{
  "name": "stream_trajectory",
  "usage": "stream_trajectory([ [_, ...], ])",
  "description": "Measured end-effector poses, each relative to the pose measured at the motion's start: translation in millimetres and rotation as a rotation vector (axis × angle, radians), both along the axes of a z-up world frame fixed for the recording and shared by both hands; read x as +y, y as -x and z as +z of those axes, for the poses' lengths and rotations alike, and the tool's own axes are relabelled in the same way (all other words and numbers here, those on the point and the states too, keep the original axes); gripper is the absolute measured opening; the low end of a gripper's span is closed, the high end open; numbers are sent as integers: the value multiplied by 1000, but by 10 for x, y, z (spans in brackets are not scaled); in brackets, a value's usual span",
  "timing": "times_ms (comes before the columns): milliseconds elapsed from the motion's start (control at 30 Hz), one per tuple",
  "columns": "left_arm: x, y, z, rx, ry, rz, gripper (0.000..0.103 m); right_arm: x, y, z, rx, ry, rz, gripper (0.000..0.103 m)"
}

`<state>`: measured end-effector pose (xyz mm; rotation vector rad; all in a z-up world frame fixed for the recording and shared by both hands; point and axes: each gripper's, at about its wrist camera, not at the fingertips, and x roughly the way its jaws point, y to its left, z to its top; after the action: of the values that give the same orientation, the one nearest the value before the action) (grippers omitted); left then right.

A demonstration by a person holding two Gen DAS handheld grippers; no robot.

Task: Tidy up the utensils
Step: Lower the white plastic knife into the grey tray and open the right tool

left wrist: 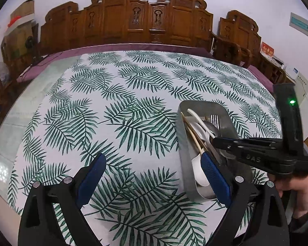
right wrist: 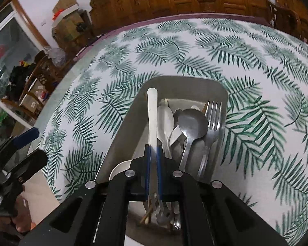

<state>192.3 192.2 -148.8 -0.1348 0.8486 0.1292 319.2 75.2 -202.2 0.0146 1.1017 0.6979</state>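
Your right gripper is angling down into the grey tray, jaws clamping the white utensil handle, while your left gripper is hovering with jaws apart beside the tray's near-left wall over bare leaf-print tabletop
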Motion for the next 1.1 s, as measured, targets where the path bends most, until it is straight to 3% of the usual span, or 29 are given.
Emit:
stream_trajectory([
  [300,0,12,-27,5,0,-2,89,139,55,-114,51,-39,10,8],
  [567,-69,20,-7,-2,-4,-17,89,50,90,13,-38,-23,25,11],
  [900,-280,48,119,-31,-5,-36,89,-428,241,361,-207,4,16,11],
  [933,-324,55,136,-35,-3,-39,89,-482,262,393,-218,5,11,13],
  [1100,-531,110,215,-50,-9,-54,89,-807,426,554,-277,7,-19,45],
])
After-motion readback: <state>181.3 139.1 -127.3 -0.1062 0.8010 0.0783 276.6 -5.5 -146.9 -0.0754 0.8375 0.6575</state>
